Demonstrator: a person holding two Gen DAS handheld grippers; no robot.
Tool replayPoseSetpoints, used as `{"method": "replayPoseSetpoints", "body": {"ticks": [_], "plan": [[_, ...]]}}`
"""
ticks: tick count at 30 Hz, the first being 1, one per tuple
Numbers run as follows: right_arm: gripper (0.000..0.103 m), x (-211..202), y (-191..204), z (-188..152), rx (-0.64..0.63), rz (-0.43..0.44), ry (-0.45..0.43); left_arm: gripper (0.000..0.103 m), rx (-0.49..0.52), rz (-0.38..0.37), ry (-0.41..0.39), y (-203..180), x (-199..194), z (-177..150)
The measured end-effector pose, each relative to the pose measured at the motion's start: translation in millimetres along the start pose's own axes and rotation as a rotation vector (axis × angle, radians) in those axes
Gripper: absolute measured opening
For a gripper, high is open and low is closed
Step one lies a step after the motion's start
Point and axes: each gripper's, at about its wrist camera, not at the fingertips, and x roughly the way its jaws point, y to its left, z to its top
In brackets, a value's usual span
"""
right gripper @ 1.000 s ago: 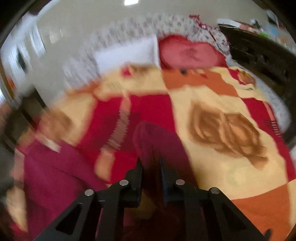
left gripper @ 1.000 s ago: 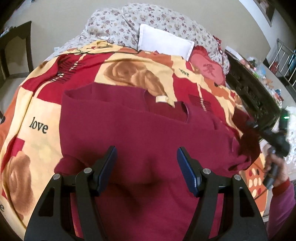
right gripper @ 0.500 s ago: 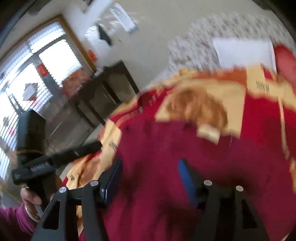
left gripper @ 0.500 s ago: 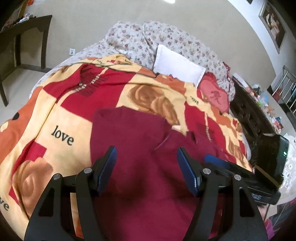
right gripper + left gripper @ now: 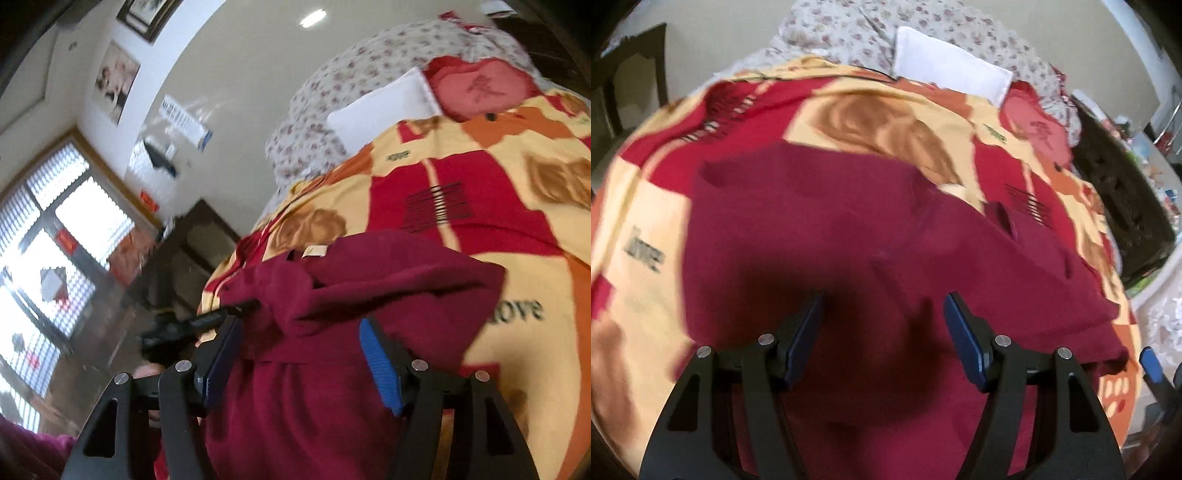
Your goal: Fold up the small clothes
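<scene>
A dark red sweater (image 5: 827,236) lies spread on a bed covered by a red, yellow and orange blanket (image 5: 871,110). Its right part is folded over toward the middle. My left gripper (image 5: 882,314) is open and empty, low over the sweater's lower middle. In the right wrist view the sweater (image 5: 369,280) shows a folded sleeve lying across its body. My right gripper (image 5: 299,336) is open and empty just above the sweater's near edge. The left gripper (image 5: 207,317) shows there as a dark bar at the sweater's far side.
A white pillow (image 5: 949,72), a red cushion (image 5: 1038,129) and floral bedding (image 5: 849,33) lie at the head of the bed. A dark wooden cabinet (image 5: 1123,206) stands to the right of the bed. A dark table (image 5: 184,254) stands by the window.
My right gripper let go of the sleeve it held a second ago and opened; the sleeve now lies folded across the sweater. My left gripper moved lower over the sweater.
</scene>
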Motion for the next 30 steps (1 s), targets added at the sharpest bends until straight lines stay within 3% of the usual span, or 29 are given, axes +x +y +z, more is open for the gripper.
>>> {"method": "replayPoseSetpoints", "body": {"ticks": [3,6,9,10,11,12,14,16,19,21,25,30], "plan": [[0.068,-12,-9,-4,0.039,0.005,-0.006,0.067,0.028,0.021,0.003,-12,9,-2],[0.068,-16,-16,-7,0.071,0.002,-0.002,0.067,-0.008,-0.01,0.027,-18,26,3],[0.069,-24,-19,-8,0.085,-0.007,-0.014,0.067,-0.019,0.013,-0.005,-25,33,8],[0.069,-29,-19,-9,0.086,-0.01,-0.02,0.059,-0.015,0.016,-0.016,-27,32,9],[0.069,-33,-20,-9,0.085,-0.018,-0.028,0.034,-0.01,0.025,-0.026,-30,30,10],[0.069,-36,-21,-9,0.084,-0.028,-0.034,0.019,-0.005,0.017,-0.027,-32,27,12],[0.07,-42,-23,-9,0.079,-0.069,-0.047,0.007,-0.003,-0.027,-0.022,-33,18,18],[0.071,-42,-24,-8,0.073,-0.11,-0.041,0.007,0.008,-0.06,-0.069,-33,-8,28],[0.071,-33,-21,-11,0.041,-0.134,0.005,0.007,-0.025,-0.107,-0.221,-12,-71,49],[0.071,-19,-15,-14,-0.006,-0.18,0.048,0.007,-0.076,-0.093,-0.271,10,-100,59],[0.071,19,-6,-20,-0.118,-0.285,0.138,0.007,-0.079,-0.06,-0.256,26,-109,55],[0.071,45,19,-32,-0.295,-0.351,0.181,0.007,-0.083,-0.03,-0.168,32,-80,28]]}}
